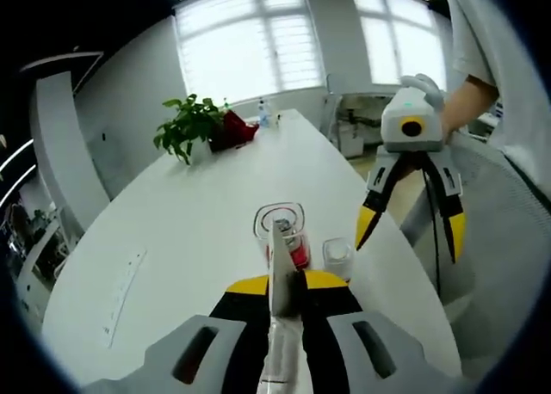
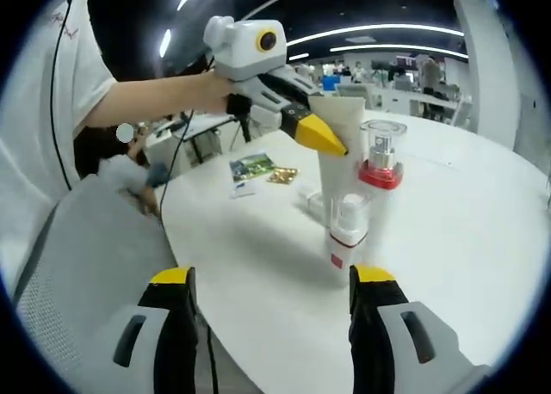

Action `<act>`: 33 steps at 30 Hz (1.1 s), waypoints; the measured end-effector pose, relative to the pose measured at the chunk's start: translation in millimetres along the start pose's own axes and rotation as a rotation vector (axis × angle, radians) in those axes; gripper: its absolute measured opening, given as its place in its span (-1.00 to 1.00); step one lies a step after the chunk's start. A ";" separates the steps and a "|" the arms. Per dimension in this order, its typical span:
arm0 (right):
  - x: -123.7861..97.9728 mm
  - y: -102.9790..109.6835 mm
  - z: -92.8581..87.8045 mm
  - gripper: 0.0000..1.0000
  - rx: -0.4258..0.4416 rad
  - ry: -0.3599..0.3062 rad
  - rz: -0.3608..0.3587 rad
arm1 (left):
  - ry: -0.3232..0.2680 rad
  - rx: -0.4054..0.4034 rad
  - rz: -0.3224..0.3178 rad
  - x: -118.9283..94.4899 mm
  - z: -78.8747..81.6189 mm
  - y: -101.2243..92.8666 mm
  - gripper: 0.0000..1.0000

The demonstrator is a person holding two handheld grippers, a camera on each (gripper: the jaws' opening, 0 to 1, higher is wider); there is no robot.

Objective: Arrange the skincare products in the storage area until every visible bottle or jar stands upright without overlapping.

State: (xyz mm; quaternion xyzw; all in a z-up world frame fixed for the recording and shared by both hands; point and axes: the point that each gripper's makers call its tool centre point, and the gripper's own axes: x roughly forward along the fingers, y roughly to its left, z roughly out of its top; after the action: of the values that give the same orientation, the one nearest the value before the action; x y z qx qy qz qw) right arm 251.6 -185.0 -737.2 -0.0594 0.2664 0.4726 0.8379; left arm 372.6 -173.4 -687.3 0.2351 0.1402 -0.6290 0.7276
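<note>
Left gripper (image 1: pixel 282 284) clamps a white tube (image 2: pixel 337 144), held upright on the white table (image 1: pixel 198 213). Just beyond it: a clear-capped bottle with a red collar (image 2: pixel 380 157), upright. A small white bottle with a red band (image 2: pixel 346 230) stands nearest the right gripper (image 2: pixel 271 278), close to the table edge. Right gripper jaws spread wide, holding nothing, off the table rim. Far tabletop is open, apart from a potted plant (image 1: pixel 191 126). Leaflets (image 2: pixel 251 168) lie flat near the edge.
</note>
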 end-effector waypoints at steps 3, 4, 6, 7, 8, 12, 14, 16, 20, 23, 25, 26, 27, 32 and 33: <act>0.1 0.5 1.1 0.44 0.002 -0.003 0.002 | 0.003 -0.006 0.005 -0.7 -0.4 -0.6 -0.75; 0.2 1.0 1.6 0.44 0.004 -0.004 0.003 | 0.005 -0.010 0.007 -0.9 -0.9 -0.7 -0.75; 0.4 0.6 1.9 0.44 0.005 -0.005 0.002 | 0.005 -0.012 0.009 -1.4 -1.2 -0.7 -0.72; 0.4 0.4 1.9 0.44 0.004 -0.005 0.001 | 0.002 -0.013 0.009 -1.8 -0.8 -0.8 -0.68; 0.5 0.1 1.8 0.45 0.005 -0.006 0.001 | -0.001 -0.011 0.009 -2.1 -0.2 -1.0 -0.61; 0.6 -0.9 1.7 0.45 0.008 -0.006 0.000 | -0.010 -0.028 0.022 -4.8 0.3 1.4 -0.53; 0.4 -1.3 2.6 0.45 0.011 -0.011 0.000 | -0.010 -0.045 0.039 -7.7 -0.7 3.6 -0.49; 0.1 -1.9 3.7 0.45 0.014 -0.015 -0.003 | -0.013 -0.059 0.049 -11.7 -0.2 3.2 -0.43; 0.6 -4.0 4.3 0.47 0.023 -0.017 -0.008 | -0.020 -0.102 0.077 -23.1 -0.2 0.6 -0.17; 1.6 -3.7 4.0 0.48 0.023 -0.013 -0.008 | -0.020 -0.123 0.103 -35.8 -3.0 -1.0 -0.09; 2.1 -3.1 3.2 0.49 0.020 -0.007 -0.006 | -0.015 -0.143 0.119 -42.1 -6.3 -1.4 -0.08; 2.3 -2.6 3.1 0.49 0.018 -0.005 -0.006 | -0.013 -0.159 0.130 -45.2 -8.2 -1.6 -0.06; 2.5 -2.6 3.0 0.50 0.014 -0.002 -0.007 | -0.016 -0.184 0.139 -49.8 -10.4 -3.0 -0.03; 1.5 -3.3 3.2 0.50 0.008 0.002 -0.014 | -0.038 -0.269 0.187 -66.0 -16.8 -13.8 0.15; 0.8 -3.9 3.5 0.51 0.008 0.002 -0.017 | -0.037 -0.285 0.192 -68.5 -18.9 -15.9 0.19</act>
State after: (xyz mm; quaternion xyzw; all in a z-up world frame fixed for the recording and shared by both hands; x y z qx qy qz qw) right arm 256.5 -185.3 -735.2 -0.0587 0.2689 0.4643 0.8418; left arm 347.1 -106.9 -671.8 0.1302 0.1915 -0.5347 0.8127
